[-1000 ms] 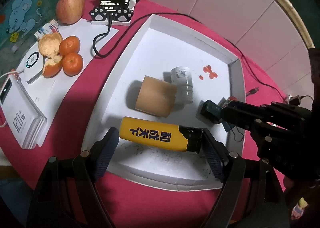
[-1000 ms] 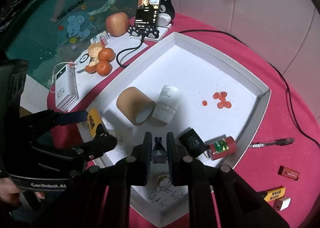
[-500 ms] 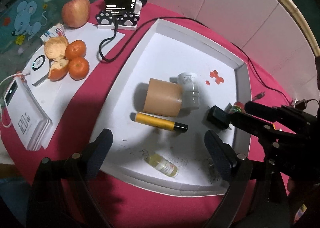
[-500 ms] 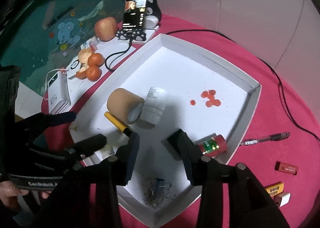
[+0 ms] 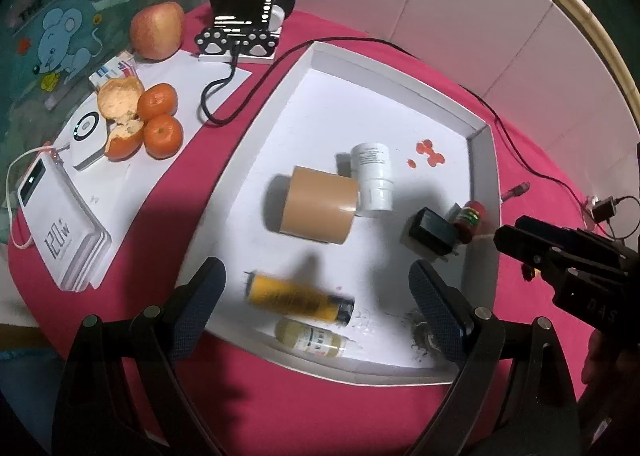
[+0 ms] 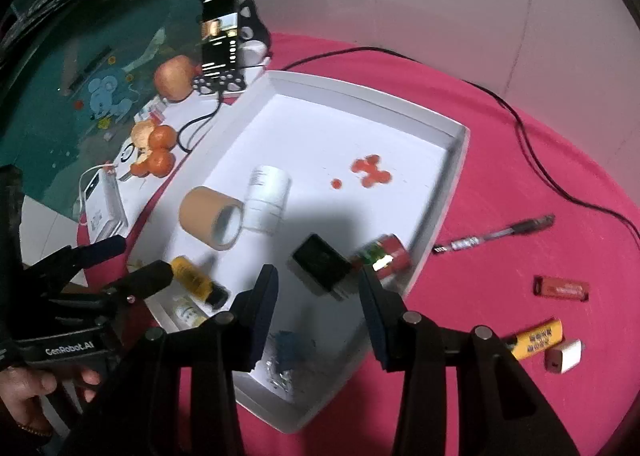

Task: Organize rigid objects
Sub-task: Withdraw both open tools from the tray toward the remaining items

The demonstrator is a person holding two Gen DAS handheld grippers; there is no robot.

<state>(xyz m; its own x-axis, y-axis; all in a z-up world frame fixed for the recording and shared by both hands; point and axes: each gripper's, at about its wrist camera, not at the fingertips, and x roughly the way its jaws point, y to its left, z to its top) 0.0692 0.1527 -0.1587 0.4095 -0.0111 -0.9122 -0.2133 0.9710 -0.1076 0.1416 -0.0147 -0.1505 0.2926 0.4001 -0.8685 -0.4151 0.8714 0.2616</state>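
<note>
Pink tabletop: tray held tape roll, bottle, yellow lighter; pen, red lighter outside; left claw, right claw apart, empty

- "120 W" is printed in big grey numbers on the white power bank.
- "GenRobot.AI" is written in white letters on the black body of the left gripper.
- "DAS" is seen in faint letters on the black body of the right gripper.
- Dark writing is printed on the yellow lighter lying on the red cloth, but it is too small to be read.
</note>
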